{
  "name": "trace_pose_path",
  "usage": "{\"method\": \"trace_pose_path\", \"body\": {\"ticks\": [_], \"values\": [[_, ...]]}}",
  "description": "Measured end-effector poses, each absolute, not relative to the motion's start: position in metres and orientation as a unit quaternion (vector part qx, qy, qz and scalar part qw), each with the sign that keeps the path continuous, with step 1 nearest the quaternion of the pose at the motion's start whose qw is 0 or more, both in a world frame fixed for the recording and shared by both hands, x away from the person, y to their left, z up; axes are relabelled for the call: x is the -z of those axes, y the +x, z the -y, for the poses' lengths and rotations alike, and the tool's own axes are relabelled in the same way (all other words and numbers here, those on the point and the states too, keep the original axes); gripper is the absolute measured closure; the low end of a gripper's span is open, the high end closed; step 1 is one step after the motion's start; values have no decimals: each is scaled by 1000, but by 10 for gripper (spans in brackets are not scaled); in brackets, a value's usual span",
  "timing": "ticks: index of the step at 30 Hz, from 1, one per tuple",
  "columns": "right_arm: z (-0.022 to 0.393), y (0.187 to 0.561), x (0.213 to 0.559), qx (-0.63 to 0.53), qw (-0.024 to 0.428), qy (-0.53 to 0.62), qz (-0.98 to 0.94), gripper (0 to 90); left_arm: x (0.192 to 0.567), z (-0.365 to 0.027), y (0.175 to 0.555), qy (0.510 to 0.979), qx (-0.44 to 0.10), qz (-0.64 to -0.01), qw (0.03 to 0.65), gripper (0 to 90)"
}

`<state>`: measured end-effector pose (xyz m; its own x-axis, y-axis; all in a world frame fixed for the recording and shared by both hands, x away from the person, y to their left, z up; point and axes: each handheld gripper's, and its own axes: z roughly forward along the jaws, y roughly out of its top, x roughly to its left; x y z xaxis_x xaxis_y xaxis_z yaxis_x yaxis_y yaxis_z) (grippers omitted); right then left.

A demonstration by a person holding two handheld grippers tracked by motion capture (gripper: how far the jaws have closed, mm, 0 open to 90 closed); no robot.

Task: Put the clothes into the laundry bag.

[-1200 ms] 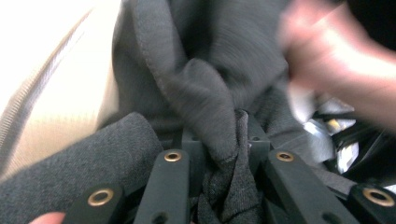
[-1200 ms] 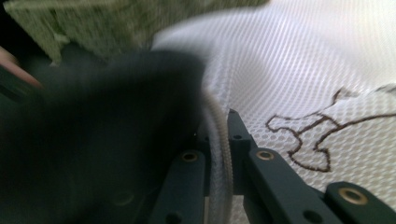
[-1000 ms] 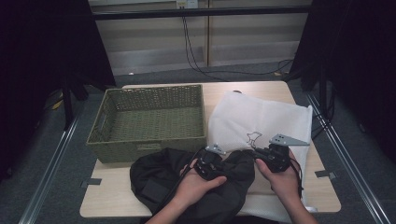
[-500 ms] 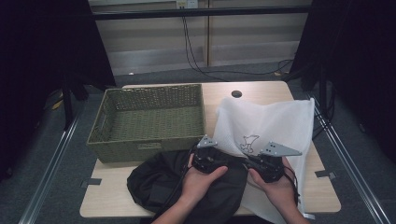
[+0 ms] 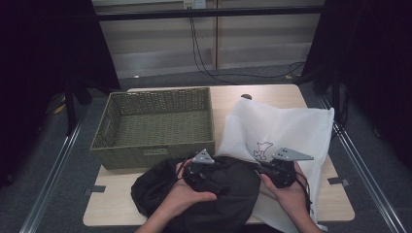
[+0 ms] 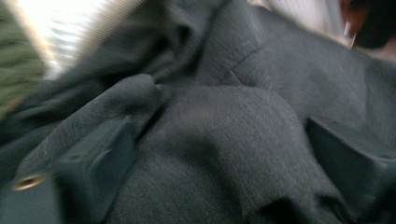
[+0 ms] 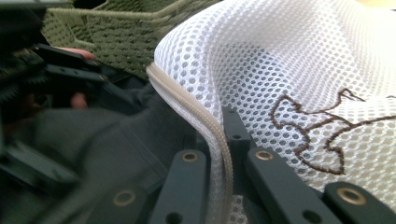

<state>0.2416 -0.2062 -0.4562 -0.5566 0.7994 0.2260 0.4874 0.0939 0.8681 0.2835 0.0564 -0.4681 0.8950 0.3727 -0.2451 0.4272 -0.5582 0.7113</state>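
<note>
A dark grey garment (image 5: 194,199) lies bunched at the table's front edge. My left gripper (image 5: 203,171) rests on top of it. In the left gripper view its jaws stand wide apart and have just been opening, with a fold of the garment (image 6: 224,140) bulging loosely between them. A white mesh bag (image 5: 286,126) with a brown embroidered figure lies to the right, its zipped edge (image 7: 205,121) lying over the garment. My right gripper (image 5: 262,167) is shut on that edge; the zip hem runs between its closed jaws (image 7: 220,158).
A green wicker basket (image 5: 155,155) stands at the back left, with nothing in it, its front wall just behind the garment. Bare tabletop (image 5: 262,94) lies behind the bag. Metal rails run along the floor on both sides of the table.
My left gripper has slid left over the garment and its jaws have spread. The right hand has drawn slightly nearer with the bag's edge, and the bag's shape has shifted.
</note>
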Motion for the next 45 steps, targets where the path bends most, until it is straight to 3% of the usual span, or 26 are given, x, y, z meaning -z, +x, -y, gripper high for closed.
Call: {"method": "trace_pose_path", "body": {"ticks": [1,2,4,5,7,11,14,17,18,20,23,24,25,26,29,33,35,36,39,41,42,43,44,45], "values": [[205,241,456,-505,154,443,-725,882,470,-54,282,891,40,-198,407,249],[202,241,457,-504,155,437,-729,881,472,-52,283,896,40,-189,401,484],[197,241,457,-506,152,428,-733,882,471,-50,284,898,35,-193,394,728],[194,240,457,-507,150,423,-735,881,469,-49,283,898,30,-193,394,776],[190,240,456,-513,148,414,-737,881,459,-50,279,887,22,-202,415,800],[188,237,444,-532,163,400,-728,883,428,-63,280,797,81,-234,552,809],[188,232,426,-560,178,389,-710,886,416,-59,276,758,74,-232,604,807],[189,227,416,-570,191,388,-699,887,431,-45,271,760,25,-265,592,800],[191,227,417,-574,184,390,-696,886,446,-36,272,782,-3,-286,554,798],[192,228,423,-581,148,382,-703,886,477,-26,281,796,17,-324,511,790],[186,228,430,-544,167,395,-722,887,482,-24,284,796,28,-327,509,746],[188,229,432,-526,183,408,-723,887,478,-25,284,796,36,-315,515,603],[191,230,434,-524,184,414,-721,887,472,-28,283,795,55,-300,525,517],[191,230,434,-524,184,414,-721,887,465,-33,282,795,67,-285,532,517],[200,232,437,-525,178,424,-716,887,444,-56,273,804,28,-250,539,278],[202,234,441,-533,166,422,-715,887,453,-73,276,816,15,-276,508,68],[198,235,442,-529,169,422,-716,888,476,-64,280,849,37,-276,450,11],[197,235,442,-529,171,422,-716,887,476,-64,280,849,37,-276,450,9],[192,235,443,-525,179,410,-724,887,485,-49,277,884,-2,-250,396,10],[186,234,444,-511,198,399,-735,885,481,-44,273,903,-32,-235,359,87],[183,235,446,-510,203,392,-739,885,481,-43,271,903,-47,-230,359,211],[180,236,449,-508,202,389,-741,884,479,-44,269,902,-56,-229,363,511],[179,236,449,-511,202,387,-741,885,477,-49,268,891,-51,-236,385,634],[178,236,449,-513,202,383,-741,884,477,-50,268,881,-40,-245,402,697]]}}
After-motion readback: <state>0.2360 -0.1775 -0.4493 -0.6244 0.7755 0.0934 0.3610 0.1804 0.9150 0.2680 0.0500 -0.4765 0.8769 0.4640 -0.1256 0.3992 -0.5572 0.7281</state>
